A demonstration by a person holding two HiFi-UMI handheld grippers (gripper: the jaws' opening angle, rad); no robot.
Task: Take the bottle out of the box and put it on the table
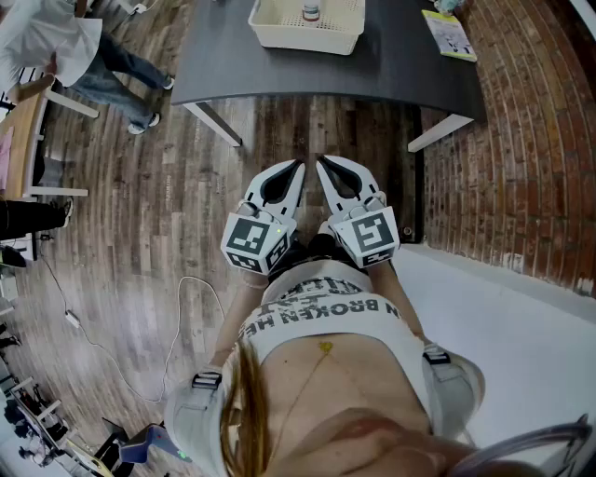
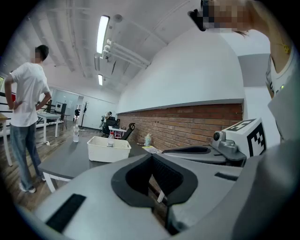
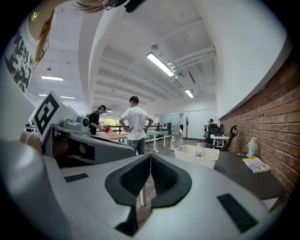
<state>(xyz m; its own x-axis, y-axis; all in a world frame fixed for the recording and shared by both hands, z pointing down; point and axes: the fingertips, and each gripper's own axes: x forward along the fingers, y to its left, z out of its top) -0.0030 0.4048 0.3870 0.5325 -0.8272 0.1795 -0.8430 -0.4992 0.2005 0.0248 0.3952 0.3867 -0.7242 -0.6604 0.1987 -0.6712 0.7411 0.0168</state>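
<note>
The bottle (image 1: 310,12) was seen standing inside the white box (image 1: 279,37) on the grey table (image 1: 400,65). Short of the table, over bare wooden floor (image 1: 177,186), the left gripper (image 1: 298,166) and the right gripper (image 1: 321,164) were held side by side, each with its jaws closed on nothing. A leaflet (image 1: 449,34) was laid at the table's right end, near a brick wall (image 1: 531,140). A person (image 1: 56,47) was seen left of the table.

Bottle (image 3: 198,147) upright (red cap) inside white box (image 3: 195,156) on grey table (image 3: 231,164).

Head view steeply down, gripper views level, sharing table (image 1: 391,65)
</note>
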